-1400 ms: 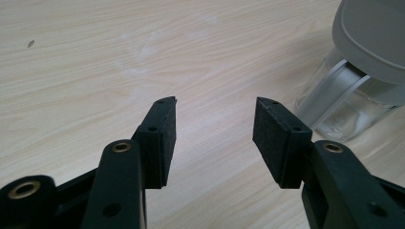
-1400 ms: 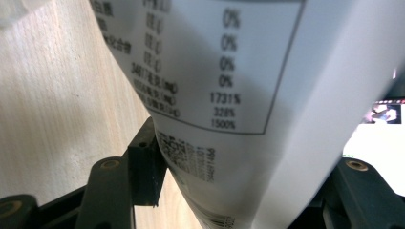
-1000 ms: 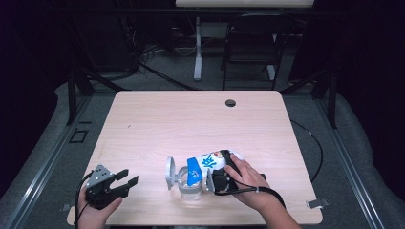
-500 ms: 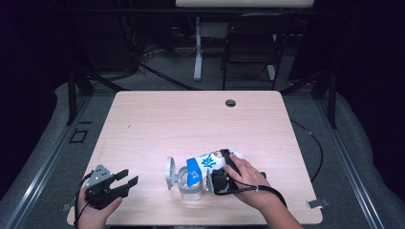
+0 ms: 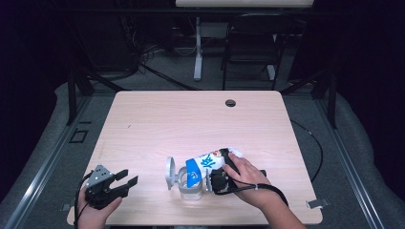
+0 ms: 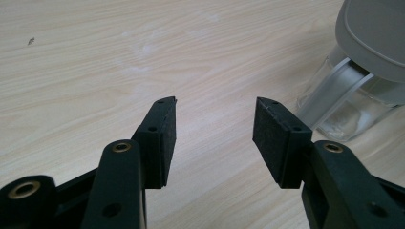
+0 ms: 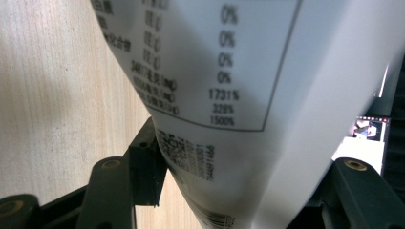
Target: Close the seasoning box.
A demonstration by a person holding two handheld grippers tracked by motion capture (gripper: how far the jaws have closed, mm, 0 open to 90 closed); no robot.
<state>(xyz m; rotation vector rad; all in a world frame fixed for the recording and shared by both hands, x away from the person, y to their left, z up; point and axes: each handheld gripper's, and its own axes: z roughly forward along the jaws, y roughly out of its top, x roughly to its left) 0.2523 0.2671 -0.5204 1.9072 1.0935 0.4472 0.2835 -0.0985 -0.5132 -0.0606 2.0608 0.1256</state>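
Pouch (image 5: 206, 163) between right claw (image 5: 217, 179) jaws (tilted)

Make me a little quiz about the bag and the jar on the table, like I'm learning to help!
1. True or false: the left gripper is clamped on the jar's lid.
2. Which gripper holds the white and blue bag? A) left B) right C) both
3. Fill in: the bag is tipped toward the mouth of the clear ____.

Key:
1. False. In the left gripper view its jaws stand apart with nothing between them, beside the jar.
2. B. The right gripper has the bag between its jaws.
3. jar
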